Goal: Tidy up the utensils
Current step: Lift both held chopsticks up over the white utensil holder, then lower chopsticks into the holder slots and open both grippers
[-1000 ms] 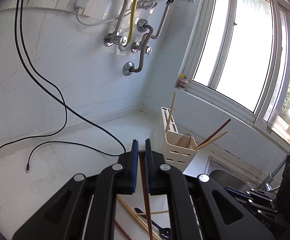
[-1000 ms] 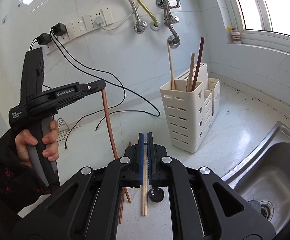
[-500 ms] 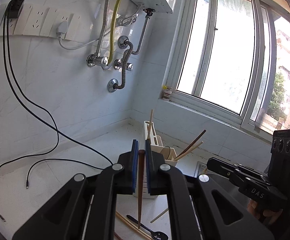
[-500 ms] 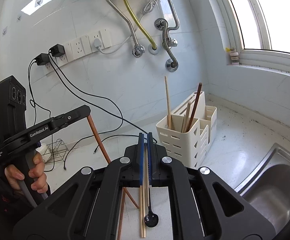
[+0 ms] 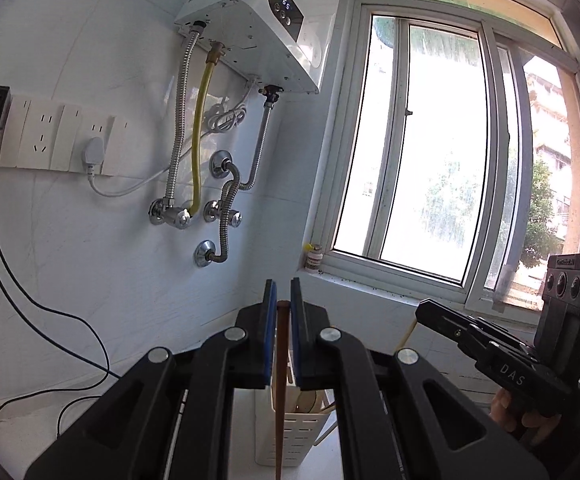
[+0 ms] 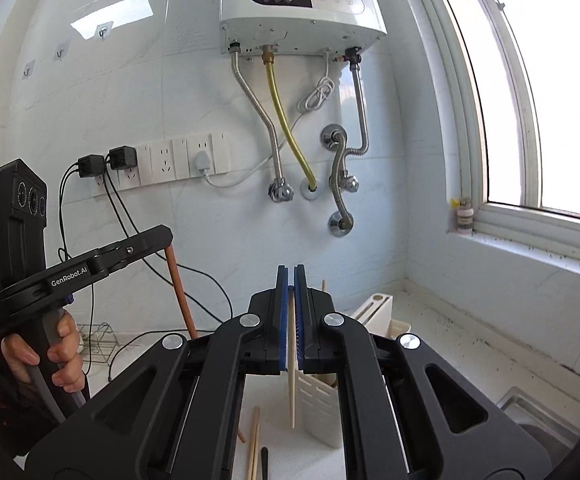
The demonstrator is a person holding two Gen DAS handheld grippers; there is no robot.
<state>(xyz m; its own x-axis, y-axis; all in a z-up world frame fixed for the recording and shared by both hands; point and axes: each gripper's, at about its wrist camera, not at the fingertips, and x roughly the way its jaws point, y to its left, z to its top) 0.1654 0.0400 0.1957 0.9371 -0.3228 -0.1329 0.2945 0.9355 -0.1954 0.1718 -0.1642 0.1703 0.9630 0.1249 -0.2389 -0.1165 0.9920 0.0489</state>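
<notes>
Nearest first: left gripper (image 5: 281,334), blue-padded fingers (image 5: 268,332) closed on a dark reddish-brown wooden chopstick (image 5: 281,392). Its top end sits just clear of the pads; the shaft hangs almost straight down, long axis near vertical, crossing in front of the white slotted plastic utensil holder (image 5: 290,432) directly below and just beyond the fingers.

Right gripper (image 6: 290,320), fingers pinched on a pale bamboo chopstick (image 6: 291,384), also hanging near vertical. Its lower tip ends in front of the same holder's slotted wall (image 6: 321,404), which stands below and slightly right of the fingers. Loose pale chopsticks (image 6: 254,440) and a black-handled utensil (image 6: 264,464) lie on the white tabletop (image 6: 449,360) just beside the holder's base.

Judgement: both sticks already point down at the holder; the coming move turns on getting each lower tip above the rim and over an open compartment. The left hand's stick looks the better lined up; which compartment, cannot tell.

Against the earlier frames: both grippers now ride higher. The holder has dropped from mid-frame to the bottom edge in both views, and the white wall-mounted water heater (image 6: 301,4) with its hoses fills the upper part. Grips unchanged, the same sticks clamped. In the right view the left-hand stick now hangs fully clear of the tabletop.
</notes>
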